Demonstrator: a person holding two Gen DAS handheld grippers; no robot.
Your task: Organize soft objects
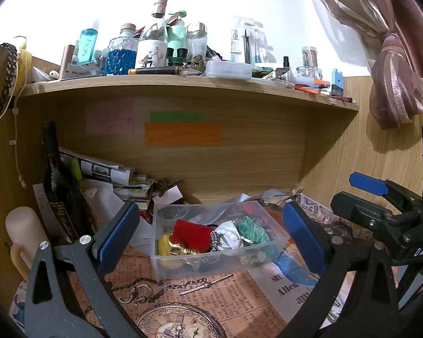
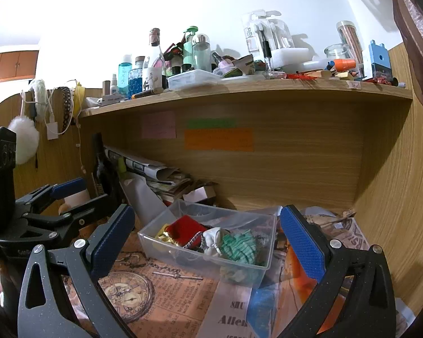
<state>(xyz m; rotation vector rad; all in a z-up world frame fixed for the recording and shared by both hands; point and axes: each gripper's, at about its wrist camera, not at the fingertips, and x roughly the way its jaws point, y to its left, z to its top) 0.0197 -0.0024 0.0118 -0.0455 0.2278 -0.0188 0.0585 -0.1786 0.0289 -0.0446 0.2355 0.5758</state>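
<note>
A clear plastic bin (image 1: 166, 264) (image 2: 183, 262) sits on the newspaper-print desk mat under the shelf. It holds a red velvet pouch (image 1: 190, 235) (image 2: 184, 228), a white pouch (image 1: 228, 235) (image 2: 214, 239), a green striped cloth (image 1: 252, 229) (image 2: 238, 248), a yellow item (image 1: 163, 243) and bead strings. My left gripper (image 1: 208, 236) is open and empty, with the bin between its fingers. My right gripper (image 2: 208, 239) is open and empty, also straddling the bin. The right gripper shows in the left wrist view (image 1: 380, 211) beside it.
A dark wine bottle (image 1: 56, 186) and a cream mug (image 1: 25, 233) stand at left, with stacked papers (image 1: 112, 174) behind. A crowded shelf (image 1: 183, 84) of bottles hangs overhead. A wooden side wall (image 2: 394, 197) closes the right. A curtain (image 1: 394, 70) hangs at right.
</note>
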